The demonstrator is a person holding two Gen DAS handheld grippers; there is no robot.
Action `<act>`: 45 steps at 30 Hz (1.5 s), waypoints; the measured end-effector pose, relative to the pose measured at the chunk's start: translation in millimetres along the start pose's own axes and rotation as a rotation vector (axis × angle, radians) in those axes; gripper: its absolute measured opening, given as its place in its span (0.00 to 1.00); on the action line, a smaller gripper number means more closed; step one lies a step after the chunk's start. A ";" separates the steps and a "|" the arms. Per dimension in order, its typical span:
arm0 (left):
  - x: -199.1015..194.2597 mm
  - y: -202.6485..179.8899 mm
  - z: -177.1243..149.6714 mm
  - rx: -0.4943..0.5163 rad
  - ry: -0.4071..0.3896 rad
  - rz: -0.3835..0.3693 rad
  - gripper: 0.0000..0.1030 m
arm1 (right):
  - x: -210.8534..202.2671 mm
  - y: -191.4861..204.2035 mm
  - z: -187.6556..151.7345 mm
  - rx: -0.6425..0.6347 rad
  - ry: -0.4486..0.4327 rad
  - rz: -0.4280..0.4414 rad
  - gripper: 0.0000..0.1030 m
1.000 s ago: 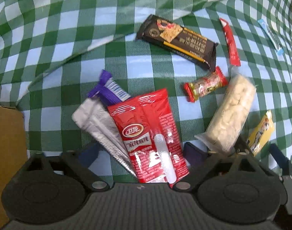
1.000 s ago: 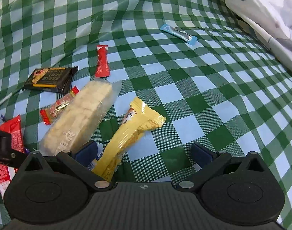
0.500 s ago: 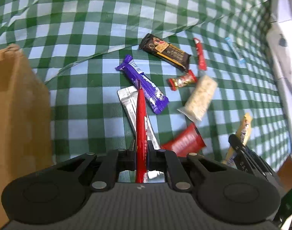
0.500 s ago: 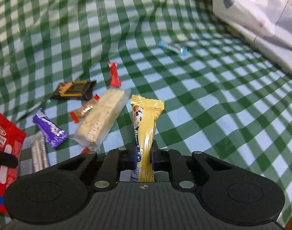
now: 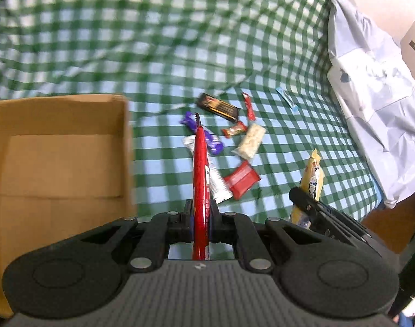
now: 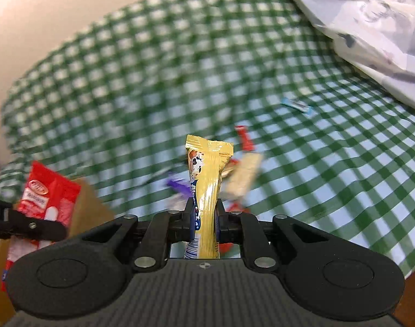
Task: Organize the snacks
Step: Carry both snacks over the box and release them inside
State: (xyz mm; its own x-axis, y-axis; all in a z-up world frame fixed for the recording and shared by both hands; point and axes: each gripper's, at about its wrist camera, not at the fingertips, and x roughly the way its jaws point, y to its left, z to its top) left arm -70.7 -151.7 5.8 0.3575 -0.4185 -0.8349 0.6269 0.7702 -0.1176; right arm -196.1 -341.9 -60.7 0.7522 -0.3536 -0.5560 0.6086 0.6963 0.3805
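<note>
Two snacks are lifted: the left gripper (image 5: 200, 215) is clamped on the red packet (image 5: 200, 169); the right gripper (image 6: 204, 219) is clamped on the yellow packet (image 6: 206, 185). Next, I think, both must go over the cardboard box (image 5: 60, 163) and only then release.

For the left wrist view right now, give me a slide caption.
Left gripper shut on red snack packet beside cardboard box; snacks remain on checked cloth.

Up close, the left gripper (image 5: 199, 219): matte black linkage arms, silver rivets at each pivot, two round black discs flanking a grey ribbed housing with a small crosshair mark. The right gripper (image 6: 204, 219) is the same build, with blue pads (image 6: 217, 224) lining its fingers.
</note>
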 end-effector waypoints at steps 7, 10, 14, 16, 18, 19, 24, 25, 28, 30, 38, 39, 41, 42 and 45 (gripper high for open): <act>-91.0 62.6 -70.9 -0.083 -0.069 0.112 0.09 | -74.8 92.0 -44.9 -0.110 0.077 0.215 0.13; -120.3 91.7 -101.5 -0.128 -0.096 0.162 0.09 | -98.8 128.9 -68.8 -0.157 0.126 0.288 0.13; -151.4 122.9 -138.4 -0.178 -0.126 0.195 0.09 | -122.9 170.1 -94.3 -0.250 0.168 0.347 0.13; -162.8 132.7 -152.2 -0.190 -0.143 0.195 0.09 | -132.2 186.9 -102.8 -0.294 0.171 0.352 0.13; -172.4 139.3 -164.0 -0.193 -0.157 0.192 0.09 | -142.3 196.4 -104.9 -0.326 0.160 0.348 0.13; -176.4 141.9 -168.2 -0.196 -0.162 0.188 0.09 | -147.4 200.6 -105.9 -0.341 0.151 0.342 0.13; -191.6 148.9 -178.6 -0.210 -0.196 0.178 0.09 | -163.8 213.0 -109.1 -0.380 0.128 0.319 0.13; -191.8 148.1 -177.0 -0.210 -0.200 0.177 0.09 | -166.1 214.5 -109.8 -0.387 0.126 0.314 0.13; -195.1 150.8 -178.0 -0.211 -0.208 0.170 0.09 | -170.8 220.5 -111.9 -0.402 0.119 0.303 0.13; -196.0 150.6 -178.3 -0.219 -0.207 0.166 0.09 | -171.6 222.5 -113.4 -0.412 0.118 0.299 0.13; -190.6 158.6 -174.3 -0.230 -0.198 0.163 0.09 | -164.0 225.6 -115.3 -0.421 0.138 0.286 0.13; -189.4 158.7 -173.8 -0.235 -0.196 0.164 0.09 | -162.5 225.4 -115.4 -0.421 0.141 0.284 0.13; -186.7 161.2 -169.8 -0.239 -0.193 0.164 0.09 | -159.4 224.7 -115.7 -0.421 0.147 0.279 0.13; -184.9 162.4 -167.3 -0.240 -0.192 0.166 0.09 | -157.7 224.8 -115.7 -0.421 0.149 0.276 0.13; -179.6 166.8 -159.2 -0.245 -0.187 0.169 0.09 | -151.8 223.5 -114.3 -0.427 0.155 0.269 0.13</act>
State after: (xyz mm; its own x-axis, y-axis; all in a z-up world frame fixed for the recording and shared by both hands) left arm -140.5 128.6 50.5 0.5769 -0.3391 -0.7432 0.3717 0.9191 -0.1308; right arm -203.1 -61.3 24.2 0.8021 -0.0534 -0.5948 0.2178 0.9535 0.2082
